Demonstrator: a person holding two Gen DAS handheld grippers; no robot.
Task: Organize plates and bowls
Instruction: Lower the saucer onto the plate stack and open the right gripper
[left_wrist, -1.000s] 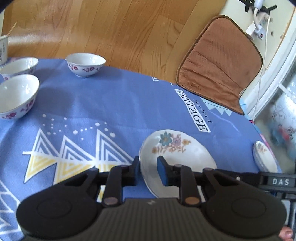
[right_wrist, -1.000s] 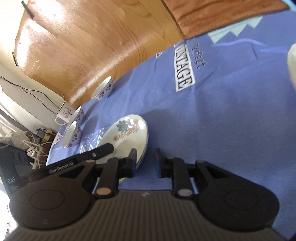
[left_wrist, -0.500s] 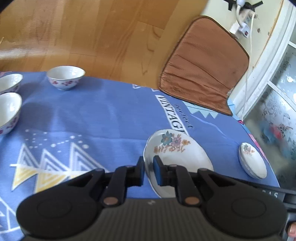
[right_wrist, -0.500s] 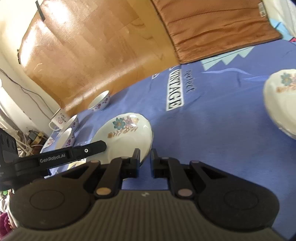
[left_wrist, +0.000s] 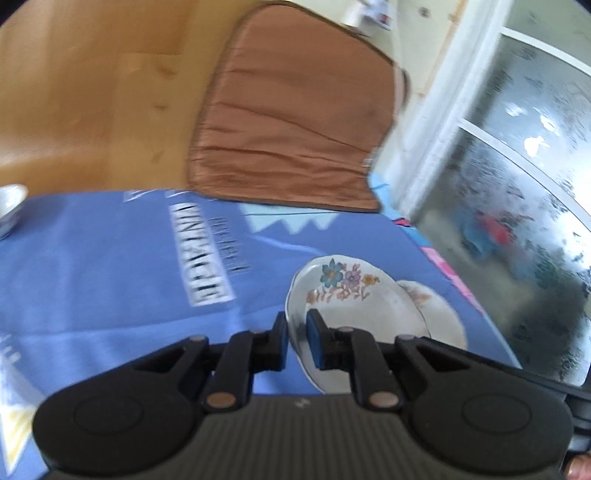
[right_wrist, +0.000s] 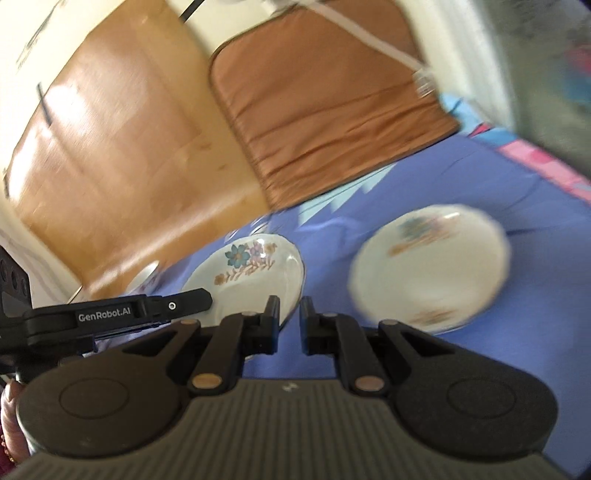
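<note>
Plates first: your left gripper (left_wrist: 297, 339) is clamped on the rim of the flowered plate (left_wrist: 347, 302), low and right of centre in its view, overlapping a second plate (left_wrist: 439, 310) on the blue cloth (left_wrist: 110, 266). Your right gripper (right_wrist: 289, 321) has just narrowed to a slit at that plate's edge; whether it pinches it, you cannot tell.
</note>
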